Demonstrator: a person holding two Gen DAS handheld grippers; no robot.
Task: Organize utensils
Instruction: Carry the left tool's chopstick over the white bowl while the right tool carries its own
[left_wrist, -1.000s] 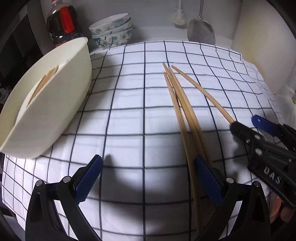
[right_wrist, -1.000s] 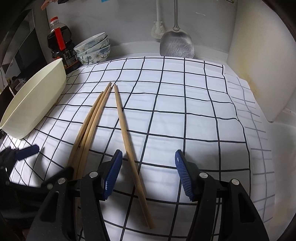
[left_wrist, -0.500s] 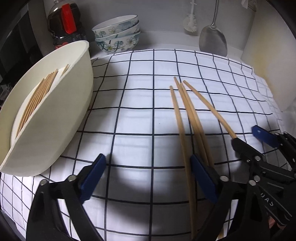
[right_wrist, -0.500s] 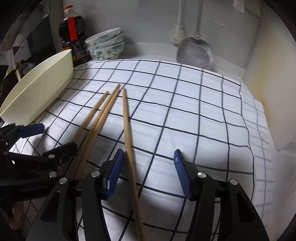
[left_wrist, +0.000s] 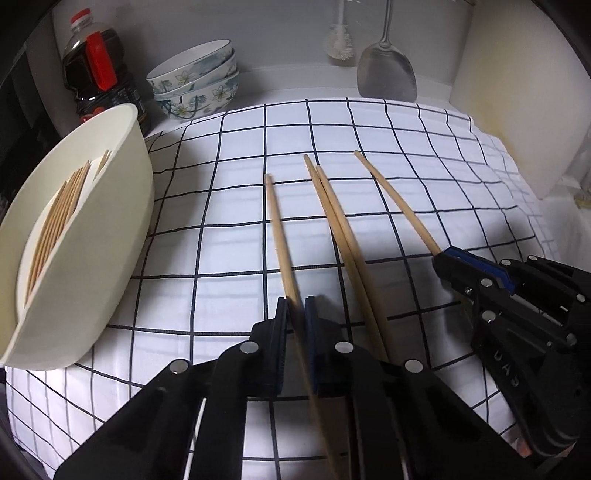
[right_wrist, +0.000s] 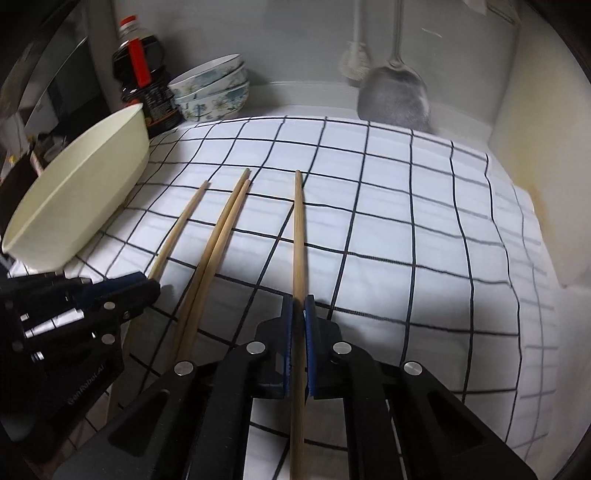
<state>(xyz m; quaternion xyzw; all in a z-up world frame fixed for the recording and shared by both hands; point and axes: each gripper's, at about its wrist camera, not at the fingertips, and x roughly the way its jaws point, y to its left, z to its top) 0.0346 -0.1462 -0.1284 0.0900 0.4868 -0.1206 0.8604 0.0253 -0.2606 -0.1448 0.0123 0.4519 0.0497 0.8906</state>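
Right now, as I read both wrist feeds:
Cloth: my checked cloth (left_wrist: 236, 236) covers the counter, black lines on white.
Tub: the cream tub (left_wrist: 110, 236) sits tilted on the cloth's left edge, with a row of chopsticks (left_wrist: 59, 218) lying inside.
Bowls: my stack of flowered bowls (left_wrist: 197, 79) stands at the back, beside a dark bottle (left_wrist: 98, 74).
Spatula: a metal spatula (left_wrist: 386, 74) hangs on the back wall.
Left gripper: my left gripper (left_wrist: 295, 317) has its jaws pinched on the leftmost chopstick (left_wrist: 277, 229).
Right gripper: my right gripper (right_wrist: 299, 321) has its jaws closed on the rightmost chopstick (right_wrist: 298, 236).
Loose pair: two chopsticks (left_wrist: 340, 229) lie touching on the cloth between the gripped ones.
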